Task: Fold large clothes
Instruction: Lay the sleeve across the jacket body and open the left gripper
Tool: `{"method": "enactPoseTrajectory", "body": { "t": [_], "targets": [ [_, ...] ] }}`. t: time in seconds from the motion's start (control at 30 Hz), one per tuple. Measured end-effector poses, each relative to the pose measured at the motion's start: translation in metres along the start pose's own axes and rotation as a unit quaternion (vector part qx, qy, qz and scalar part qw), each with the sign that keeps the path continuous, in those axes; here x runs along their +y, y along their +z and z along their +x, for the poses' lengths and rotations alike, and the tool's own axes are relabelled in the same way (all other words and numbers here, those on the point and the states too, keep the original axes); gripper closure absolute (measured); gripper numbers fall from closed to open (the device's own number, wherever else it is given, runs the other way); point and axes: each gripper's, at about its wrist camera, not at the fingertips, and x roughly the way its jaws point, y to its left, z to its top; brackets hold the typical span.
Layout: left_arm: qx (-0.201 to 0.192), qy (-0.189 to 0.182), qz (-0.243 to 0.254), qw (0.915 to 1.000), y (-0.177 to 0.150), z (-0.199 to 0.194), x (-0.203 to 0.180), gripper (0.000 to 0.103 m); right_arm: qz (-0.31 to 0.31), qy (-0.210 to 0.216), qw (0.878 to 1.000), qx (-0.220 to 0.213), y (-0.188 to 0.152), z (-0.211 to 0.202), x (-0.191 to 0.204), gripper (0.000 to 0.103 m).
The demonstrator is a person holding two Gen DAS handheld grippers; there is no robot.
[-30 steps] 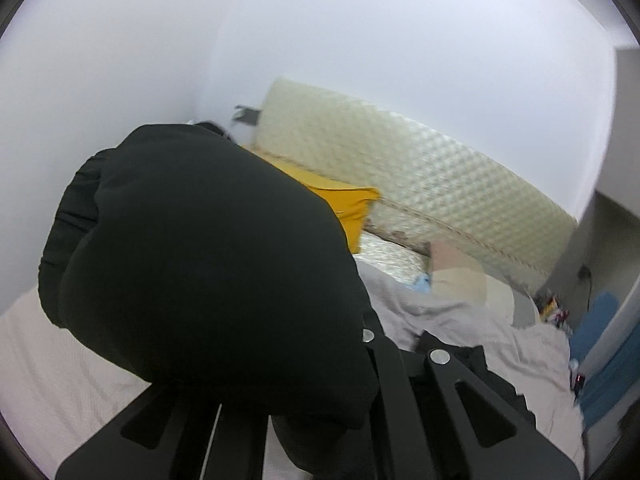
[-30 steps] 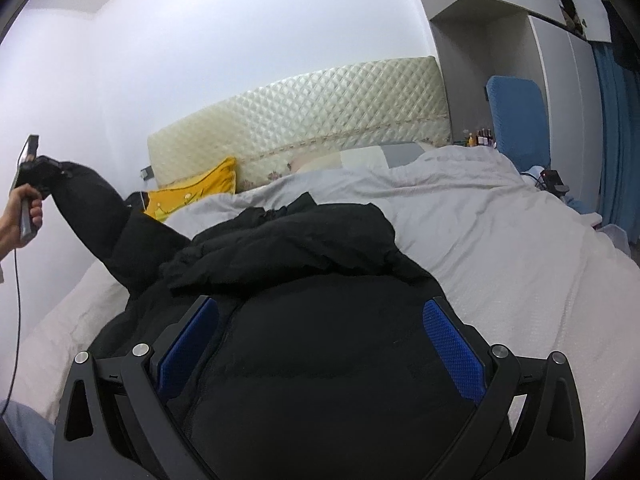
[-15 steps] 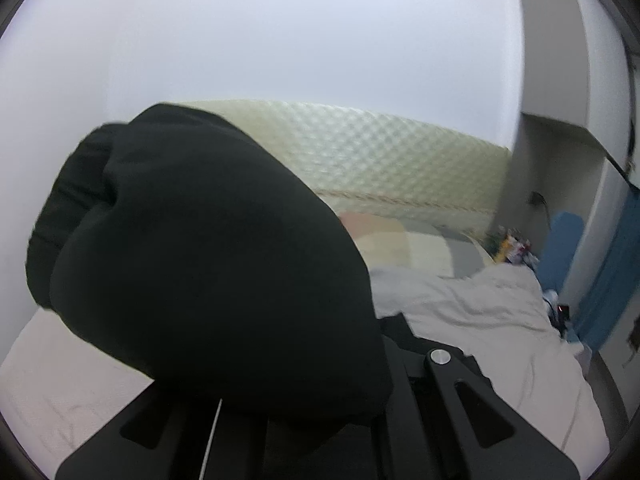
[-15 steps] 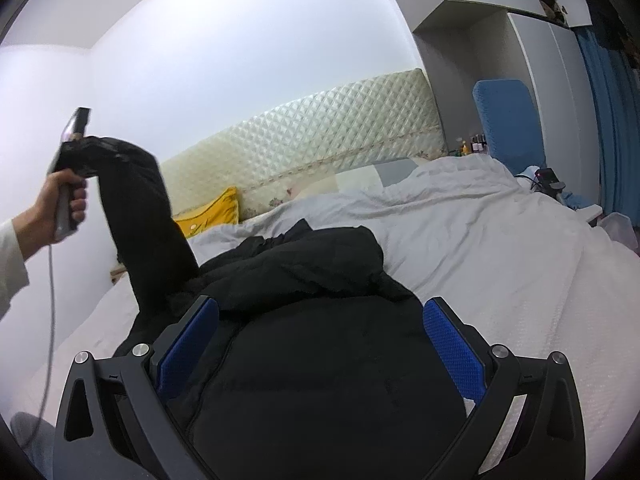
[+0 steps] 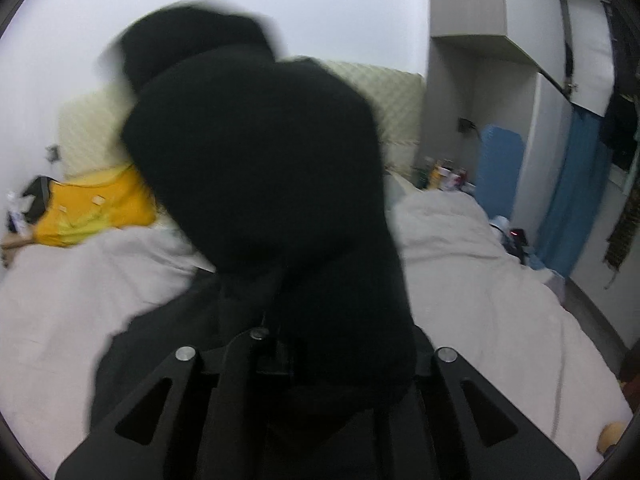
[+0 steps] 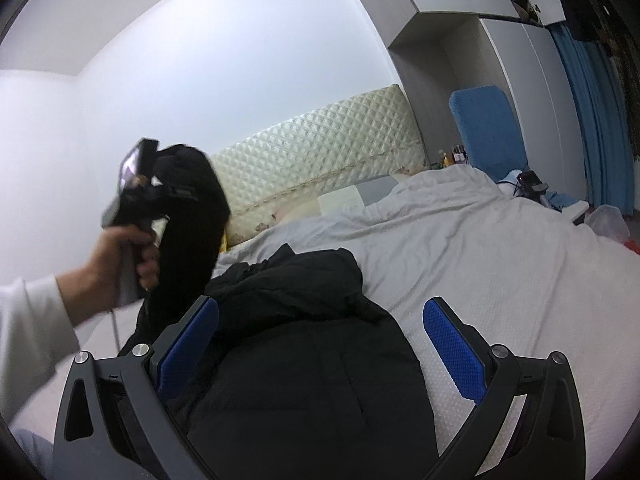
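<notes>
A black puffy jacket (image 6: 304,360) lies on the bed's pale cover (image 6: 500,264). My left gripper (image 6: 160,176) is shut on the jacket's sleeve (image 6: 188,232) and holds it high above the bed at the left. In the left wrist view the sleeve (image 5: 264,184) fills the middle and hides the fingertips. My right gripper (image 6: 320,348) is open with blue pads (image 6: 450,344), low over the jacket's body and holding nothing.
A quilted cream headboard (image 6: 320,160) stands at the far end. A yellow pillow (image 5: 92,208) lies at the left. A blue chair (image 6: 484,128), a wardrobe (image 6: 520,60) and blue curtains (image 6: 592,100) are on the right. Small bottles (image 5: 440,176) stand beside the bed.
My left gripper has lifted the sleeve higher and swung it to the right, toward the jacket's body. My right gripper has stayed open over the jacket.
</notes>
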Motion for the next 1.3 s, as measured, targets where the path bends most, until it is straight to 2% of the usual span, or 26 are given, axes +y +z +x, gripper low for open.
{"method": "enactPoseTrajectory", "body": {
  "t": [0.2, 0.4, 0.53, 0.7, 0.8, 0.93, 1.0, 1.03, 1.07, 1.2, 1.3],
  "targets": [
    [0.012, -0.042, 0.016, 0.9989, -0.031, 0.032, -0.028, 0.083, 0.022, -0.009, 1.000, -0.016, 0.001, 0.002, -0.013, 0.000],
    [0.069, -0.030, 0.070, 0.9948, -0.063, 0.069, -0.051, 0.083, 0.040, -0.007, 0.999, -0.001, -0.001, 0.015, -0.024, 0.000],
    [0.095, -0.037, 0.076, 0.9918, -0.080, 0.096, -0.057, 0.083, 0.040, -0.006, 0.999, 0.007, -0.004, 0.022, -0.027, 0.000],
    [0.115, -0.053, 0.033, 0.9913, -0.088, 0.106, -0.054, 0.083, 0.044, -0.004, 0.999, 0.015, -0.006, 0.027, -0.029, 0.000],
    [0.120, -0.049, 0.049, 0.9904, -0.092, 0.105, -0.061, 0.082, 0.046, -0.005, 0.999, 0.019, -0.006, 0.030, -0.031, 0.000],
    [0.105, -0.060, 0.042, 0.9917, -0.091, 0.096, -0.059, 0.070, 0.041, -0.005, 0.999, 0.022, -0.006, 0.033, -0.029, 0.000],
    [0.099, -0.057, 0.043, 0.9926, -0.089, 0.087, -0.061, 0.049, 0.035, -0.004, 0.999, 0.022, -0.006, 0.034, -0.027, 0.000],
    [0.097, -0.053, 0.046, 0.9928, -0.088, 0.084, -0.063, 0.028, 0.032, -0.002, 0.999, 0.025, -0.006, 0.035, -0.026, 0.000],
    [0.093, -0.052, 0.048, 0.9931, -0.087, 0.080, -0.064, 0.016, 0.029, 0.001, 0.999, 0.029, -0.007, 0.036, -0.025, 0.000],
    [0.084, -0.070, 0.051, 0.9927, -0.081, 0.056, -0.065, 0.016, 0.015, 0.003, 0.999, 0.033, -0.009, 0.036, -0.021, 0.000],
    [0.070, -0.065, 0.045, 0.9944, -0.074, 0.033, -0.055, 0.016, 0.002, 0.007, 0.999, 0.036, -0.005, 0.040, -0.014, 0.000]
  ]
}}
